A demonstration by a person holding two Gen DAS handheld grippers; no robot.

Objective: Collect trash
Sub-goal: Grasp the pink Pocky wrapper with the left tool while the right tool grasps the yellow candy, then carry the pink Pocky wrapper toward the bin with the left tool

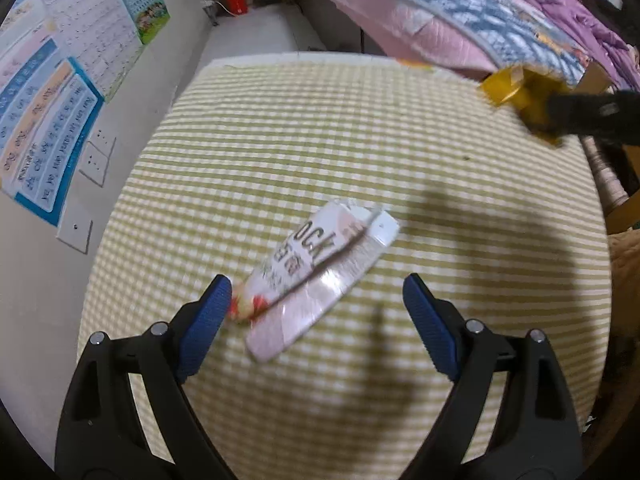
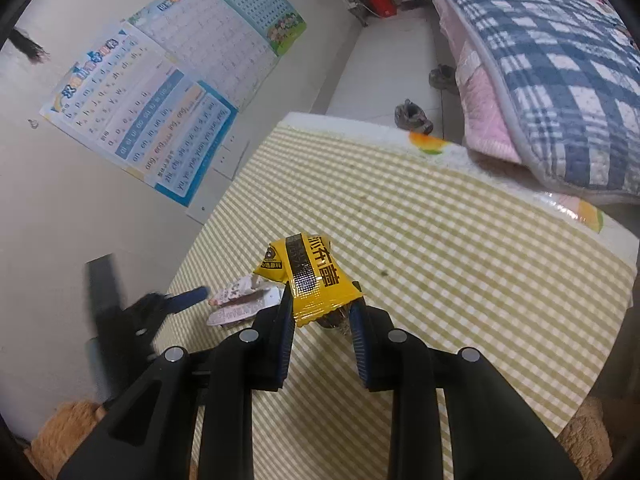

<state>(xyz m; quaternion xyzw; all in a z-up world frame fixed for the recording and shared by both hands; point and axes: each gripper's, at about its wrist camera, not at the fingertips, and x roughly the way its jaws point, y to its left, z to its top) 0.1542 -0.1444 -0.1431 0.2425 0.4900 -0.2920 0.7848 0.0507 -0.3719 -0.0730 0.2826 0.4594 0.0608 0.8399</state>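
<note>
A flat pink and white snack wrapper [image 1: 316,280] lies on the green checked tablecloth [image 1: 280,140]. My left gripper [image 1: 316,292] is open, its blue pads on either side of the wrapper's near end, just above it. The wrapper also shows in the right wrist view [image 2: 244,302], with the left gripper's pad [image 2: 192,294] beside it. My right gripper [image 2: 320,308] is shut on a yellow and black snack wrapper [image 2: 310,276], held above the table. That wrapper shows at the far right in the left wrist view [image 1: 520,96].
The table [image 2: 460,260] stands against a wall with posters [image 2: 160,100] and sockets [image 1: 96,160]. A bed with a checked quilt [image 2: 560,80] lies beyond the far edge. Shoes [image 2: 412,116] sit on the floor. A brown plush surface [image 2: 72,428] lies below the table's near edge.
</note>
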